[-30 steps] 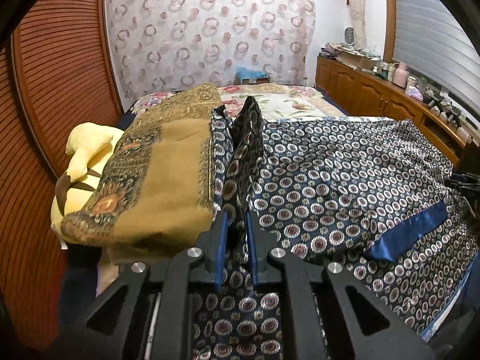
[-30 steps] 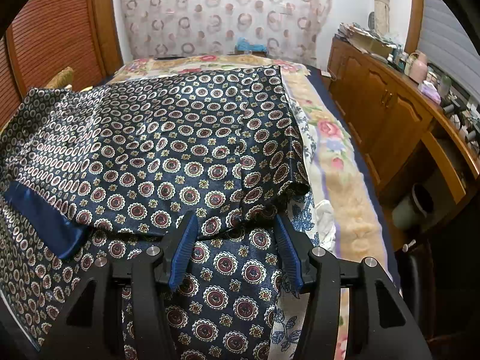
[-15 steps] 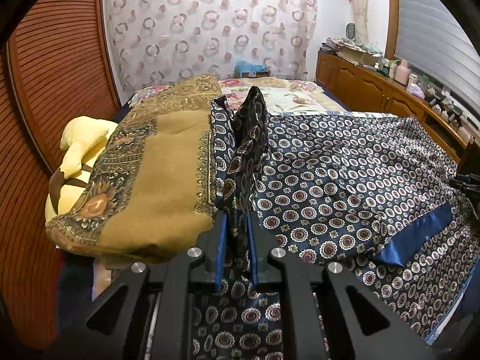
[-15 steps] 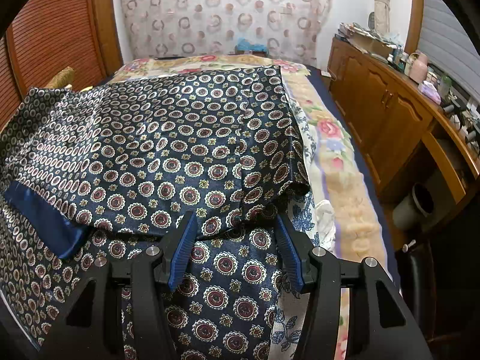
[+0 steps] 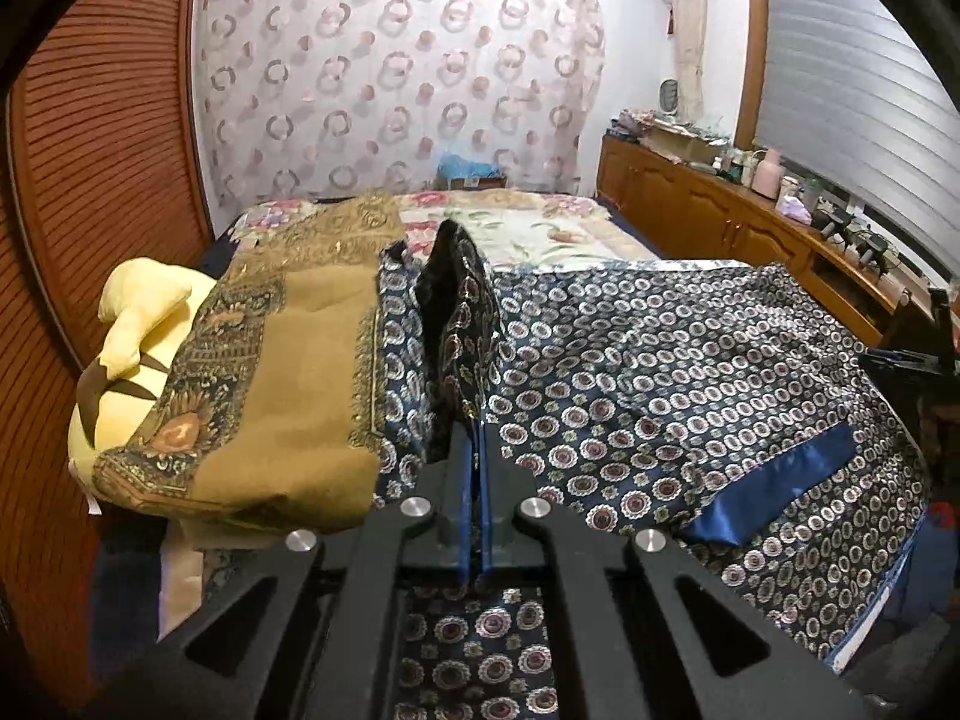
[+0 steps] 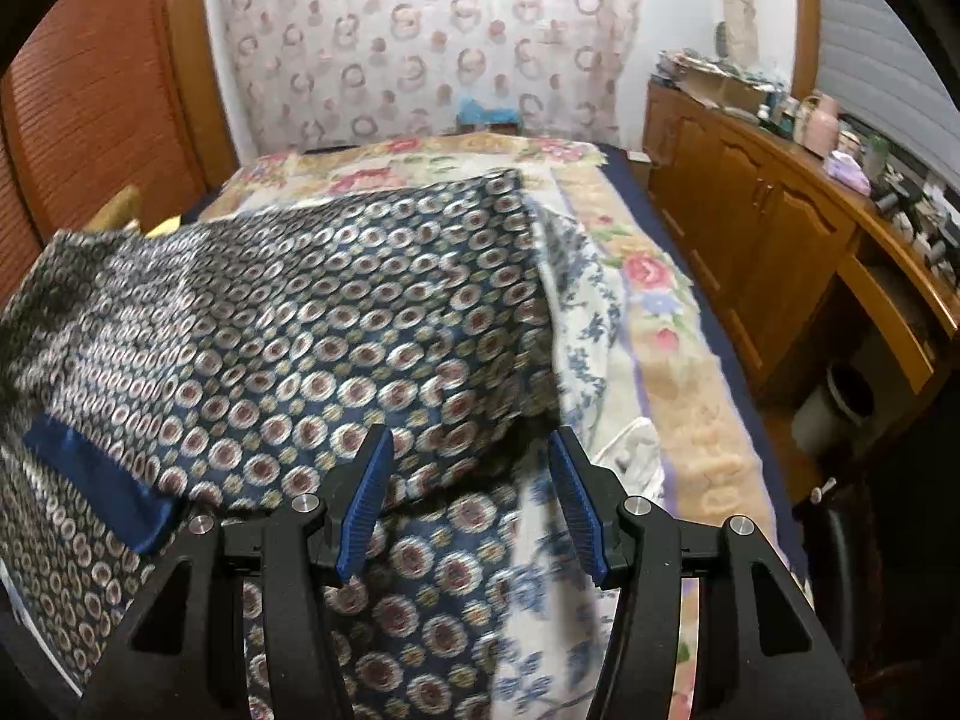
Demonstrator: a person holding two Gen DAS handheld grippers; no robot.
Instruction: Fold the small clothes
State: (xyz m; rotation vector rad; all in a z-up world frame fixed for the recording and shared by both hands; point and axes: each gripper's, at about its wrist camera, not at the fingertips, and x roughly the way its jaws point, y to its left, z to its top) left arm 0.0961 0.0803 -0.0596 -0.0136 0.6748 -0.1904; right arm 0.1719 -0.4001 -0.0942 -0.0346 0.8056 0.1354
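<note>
A navy garment with a ring pattern and a plain blue satin band lies spread on the bed. My left gripper is shut on a bunched-up edge of the garment, which stands up as a ridge in front of the fingers. In the right wrist view the garment is partly folded over itself, blurred by motion. My right gripper is open and empty, just above the folded edge near the bed's right side.
A folded mustard patterned cloth and a yellow plush toy lie left of the garment. A floral bedsheet covers the bed. Wooden cabinets with clutter run along the right. A slatted wooden wall stands at the left.
The left gripper has closed tighter on the bunched fabric and lifted it slightly. The right wrist view has shifted and the garment there now looks blurred, its right edge raised.
</note>
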